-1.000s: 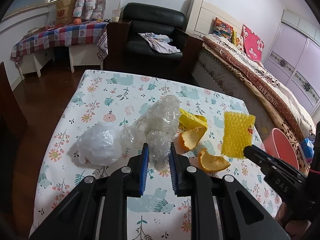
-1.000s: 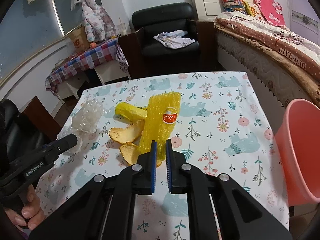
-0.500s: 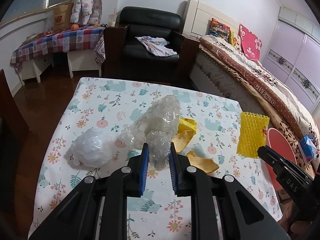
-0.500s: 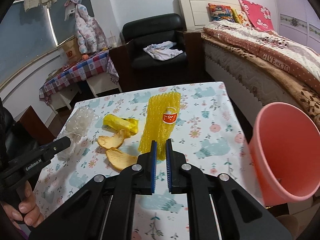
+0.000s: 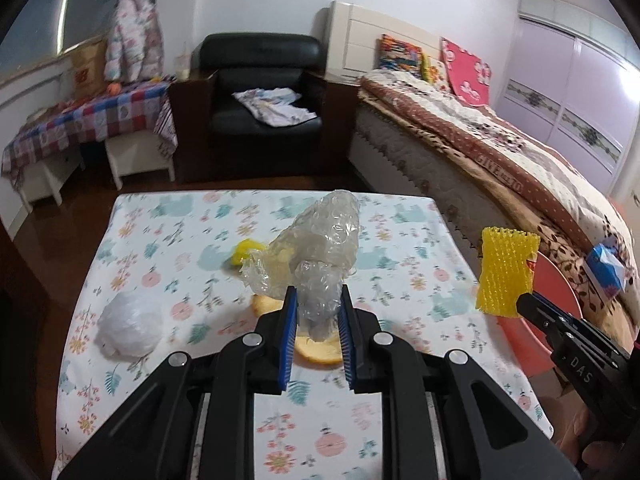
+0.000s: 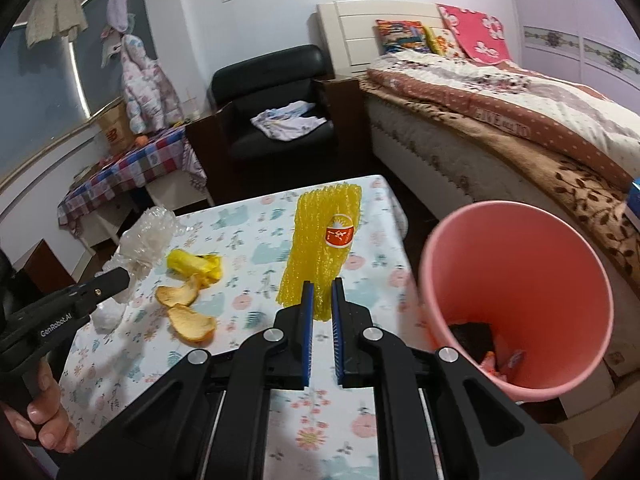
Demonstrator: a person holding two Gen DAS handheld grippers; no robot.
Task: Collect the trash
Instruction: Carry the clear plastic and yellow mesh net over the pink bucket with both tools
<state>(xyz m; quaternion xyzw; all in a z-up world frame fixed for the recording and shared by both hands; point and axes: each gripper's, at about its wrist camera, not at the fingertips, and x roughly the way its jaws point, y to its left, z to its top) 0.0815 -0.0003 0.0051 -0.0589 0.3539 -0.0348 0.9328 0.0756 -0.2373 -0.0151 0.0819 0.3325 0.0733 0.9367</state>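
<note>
Jaws on our right gripper (image 6: 320, 304) pinch the low end of the yellow foam fruit net (image 6: 322, 248), its long axis running up and away from us. Our left gripper (image 5: 318, 316) clamps the crumpled bubble wrap (image 5: 316, 248) above the counter (image 5: 160, 248). We judge the pink bin (image 6: 516, 300), just right of the net, nearer the right hand.
</note>
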